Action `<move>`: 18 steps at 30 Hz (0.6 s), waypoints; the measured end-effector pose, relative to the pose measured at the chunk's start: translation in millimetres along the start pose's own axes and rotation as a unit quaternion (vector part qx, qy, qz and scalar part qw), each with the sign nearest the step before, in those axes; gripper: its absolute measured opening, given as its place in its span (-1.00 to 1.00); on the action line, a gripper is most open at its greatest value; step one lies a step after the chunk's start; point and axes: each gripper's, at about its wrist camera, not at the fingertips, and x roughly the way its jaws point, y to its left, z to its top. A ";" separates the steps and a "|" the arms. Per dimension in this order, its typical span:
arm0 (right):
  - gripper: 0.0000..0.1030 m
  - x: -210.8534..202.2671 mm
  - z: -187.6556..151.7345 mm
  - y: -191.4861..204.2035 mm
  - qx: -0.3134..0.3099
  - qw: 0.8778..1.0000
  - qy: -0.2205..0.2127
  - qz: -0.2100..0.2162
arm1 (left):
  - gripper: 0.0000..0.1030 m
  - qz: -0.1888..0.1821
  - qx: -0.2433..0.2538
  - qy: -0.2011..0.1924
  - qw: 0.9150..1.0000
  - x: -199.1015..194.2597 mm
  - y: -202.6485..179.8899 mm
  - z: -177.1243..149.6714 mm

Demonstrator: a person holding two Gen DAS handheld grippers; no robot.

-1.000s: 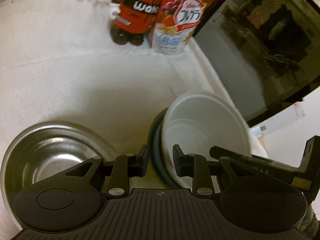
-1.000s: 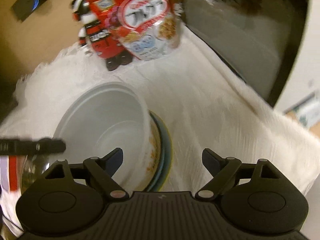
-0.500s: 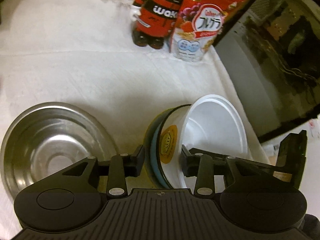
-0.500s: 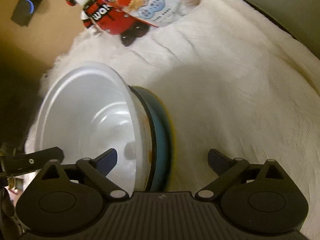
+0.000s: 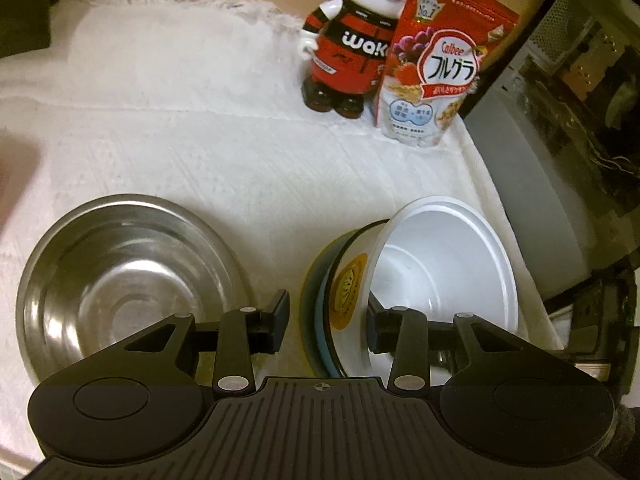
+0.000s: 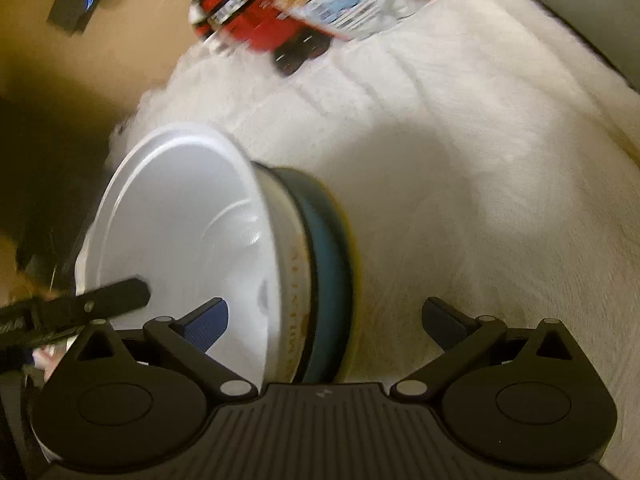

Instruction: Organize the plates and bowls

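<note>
Bowls, stacked set: white bowl [image 5: 444, 264] nested in blue dish [image 5: 320, 320] w/ yellow rim, tipped on edge on white cloth [image 5: 224, 160], just right of steel bowl [image 5: 124, 284]. Left gripper [image 5: 326, 322] straddles stack wall, one finger outside by the steel bowl, one inside white bowl; whether it pinches, can't tell. Right gripper [image 6: 324, 320] spread wide, left finger inside white bowl, right finger off over cloth. Behind steel bowl, far side of cloth: mascot figure [image 5: 352, 40], cereal pouch [image 5: 436, 68]. Right of these: dark appliance [image 5: 560, 120].
</note>
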 end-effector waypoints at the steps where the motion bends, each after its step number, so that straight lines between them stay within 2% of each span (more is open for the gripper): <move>1: 1.00 3.1 0.8 -2.6 0.001 0.999 0.024 0.026 | -0.22 -0.002 -0.004 0.001 1.000 -0.4 0.9 -0.8; 3: 0.99 3.2 1.4 -1.2 -0.011 0.999 0.033 0.026 | -0.23 0.001 -0.005 0.006 1.000 0.6 0.9 -1.6; 5: 0.85 -2.0 1.4 9.4 -0.049 0.999 0.016 -0.010 | -0.25 0.002 -0.002 0.012 1.000 0.8 0.4 -1.9; 6: 0.85 -7.2 0.0 17.6 -0.081 0.996 -0.004 -0.036 | -0.25 0.000 -0.002 0.015 1.000 1.7 0.5 -1.8; 8: 0.84 -15.0 -5.9 39.7 -0.166 0.978 -0.050 -0.119 | -0.25 -0.007 -0.003 0.022 1.000 3.9 0.6 -2.3; 10: 0.84 -15.3 -11.2 57.6 -0.229 0.949 -0.079 -0.202 | -0.25 -0.012 -0.002 0.034 0.999 8.6 -0.3 -3.0; 11: 0.84 -15.8 -12.0 61.7 -0.240 0.942 -0.087 -0.219 | -0.25 -0.012 0.001 0.038 0.999 10.6 -2.1 -3.5; 15: 0.85 -13.7 -9.7 63.9 -0.235 0.941 -0.083 -0.227 | -0.22 -0.022 0.017 0.041 0.999 14.3 -9.2 -2.1; 18: 0.85 -13.1 -9.4 60.5 -0.210 0.940 -0.094 -0.252 | -0.22 -0.020 0.022 0.044 0.999 19.5 -9.9 -2.2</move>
